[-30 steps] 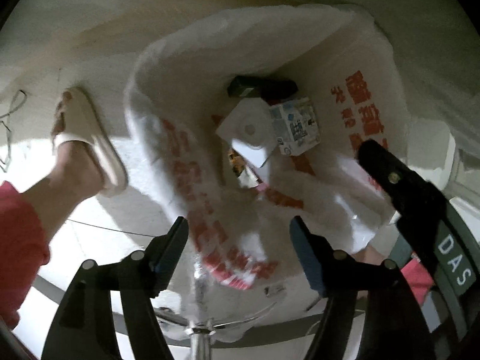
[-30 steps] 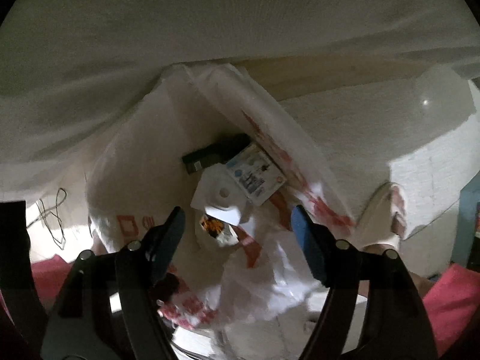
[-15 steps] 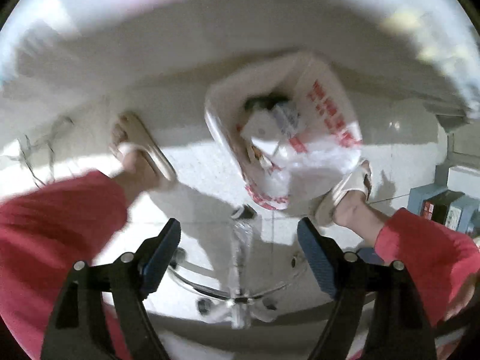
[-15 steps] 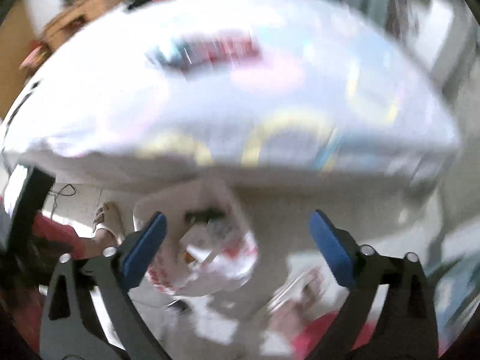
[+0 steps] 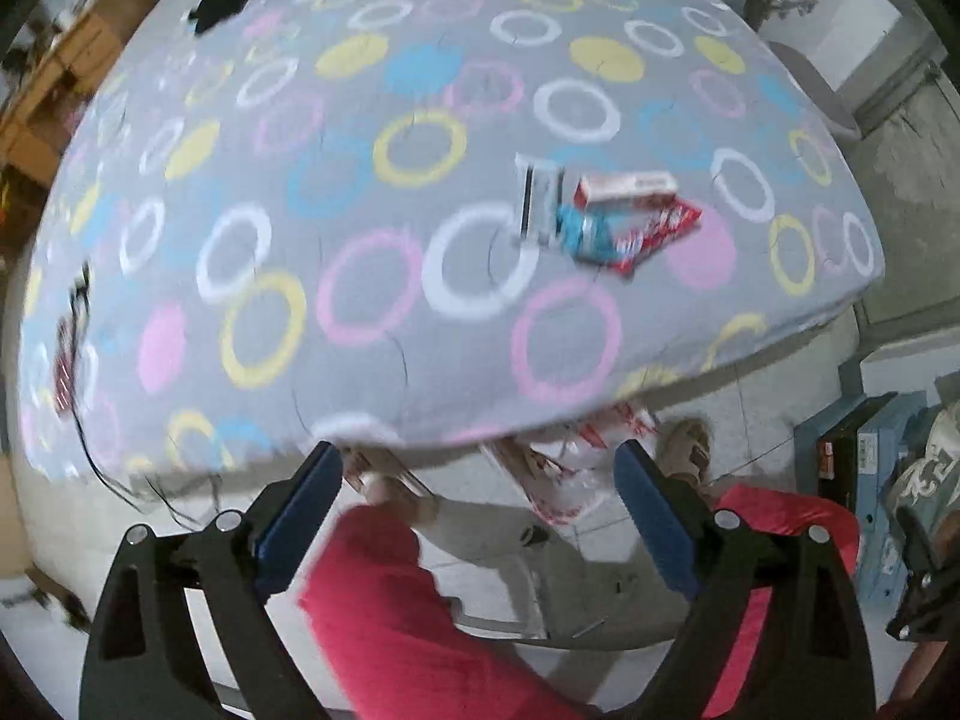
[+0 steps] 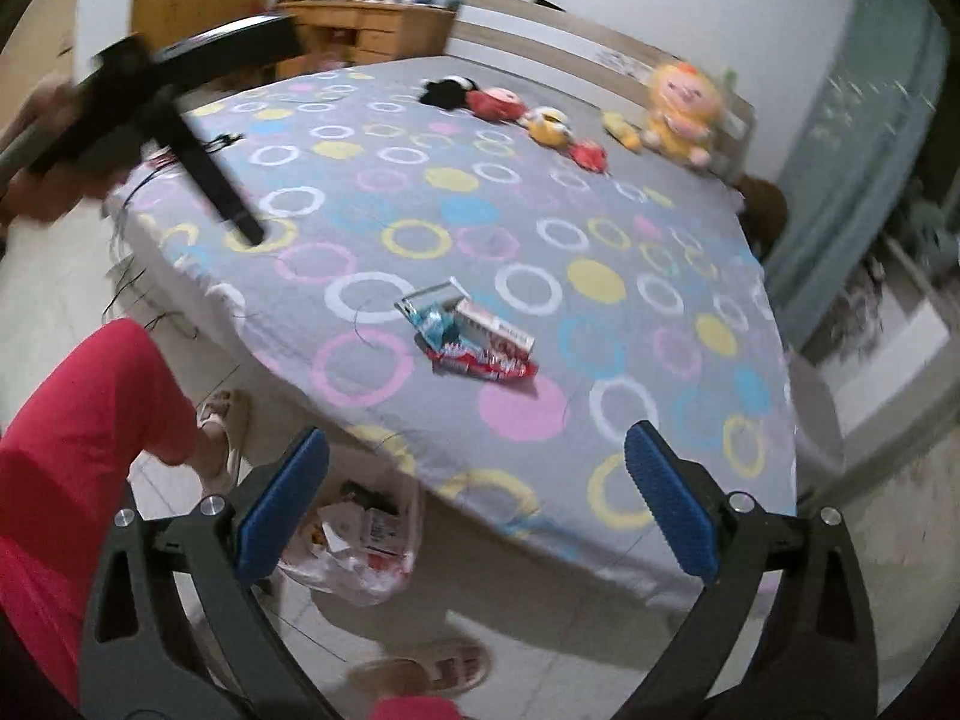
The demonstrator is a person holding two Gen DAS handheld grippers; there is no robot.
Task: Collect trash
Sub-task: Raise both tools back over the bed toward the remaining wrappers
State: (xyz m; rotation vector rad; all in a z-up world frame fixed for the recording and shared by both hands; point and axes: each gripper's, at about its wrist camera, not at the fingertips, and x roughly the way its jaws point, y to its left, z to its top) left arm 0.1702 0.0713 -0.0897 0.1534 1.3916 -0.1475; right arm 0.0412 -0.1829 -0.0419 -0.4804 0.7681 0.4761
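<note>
Since the trash that remains is a small heap of wrappers on the bed, I expect it to be light, thin and crinkly: a red snack wrapper (image 6: 486,365) at the bottom, a blue one (image 6: 437,324) and a small red-and-white carton (image 6: 495,329) on top. I would pinch the red wrapper's free edge, or the stiffer carton across its narrow sides. My right hand-held gripper (image 6: 477,495) and my left hand-held gripper (image 5: 480,516) are both spread wide and empty. The circle-patterned bedsheet (image 6: 600,282) is soft; the white trash bag (image 6: 360,546) stands on the tiled floor by the bed's near edge, and plush toys (image 6: 681,108) line the far side.
</note>
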